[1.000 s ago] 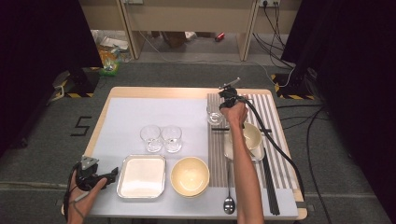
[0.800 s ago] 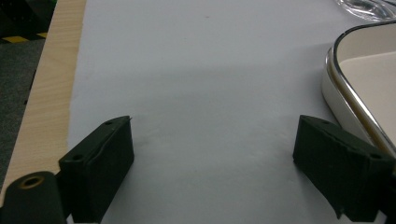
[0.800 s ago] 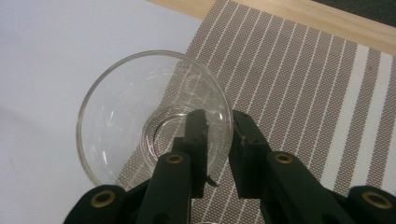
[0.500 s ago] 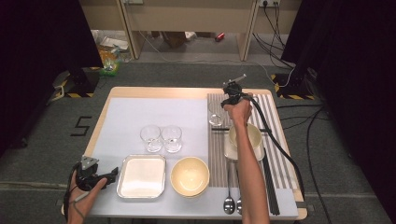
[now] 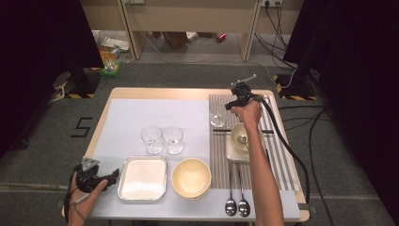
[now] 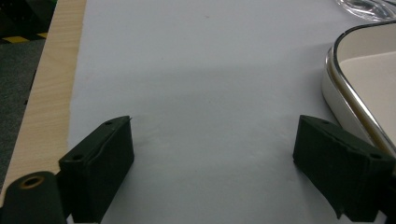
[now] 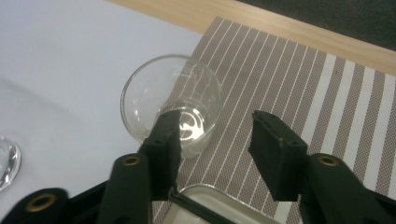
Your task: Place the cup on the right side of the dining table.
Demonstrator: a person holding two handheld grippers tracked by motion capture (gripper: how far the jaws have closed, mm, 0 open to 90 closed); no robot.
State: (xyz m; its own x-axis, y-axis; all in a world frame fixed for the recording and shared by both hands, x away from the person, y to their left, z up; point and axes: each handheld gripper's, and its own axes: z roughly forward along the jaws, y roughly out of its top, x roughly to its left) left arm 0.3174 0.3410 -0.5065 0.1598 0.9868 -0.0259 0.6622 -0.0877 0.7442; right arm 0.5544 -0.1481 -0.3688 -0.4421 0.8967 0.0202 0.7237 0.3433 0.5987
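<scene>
A clear glass stands upright at the left edge of the striped mat. My right gripper hovers just above and to the right of it, open. In the right gripper view the glass lies partly behind the left jaw, and only striped mat shows between the jaws of the right gripper. My left gripper rests low at the table's front left, open, beside the white tray. In the left gripper view the left gripper frames bare pale mat, with the tray rim at the right.
Two more glasses stand mid-table. A yellow bowl sits right of the tray. On the striped mat are a small bowl with a spoon on a square plate and two spoons.
The right hand and gripper have drifted a little to the right and up, away from the glass, which stays on the mat. The left gripper has not moved.
</scene>
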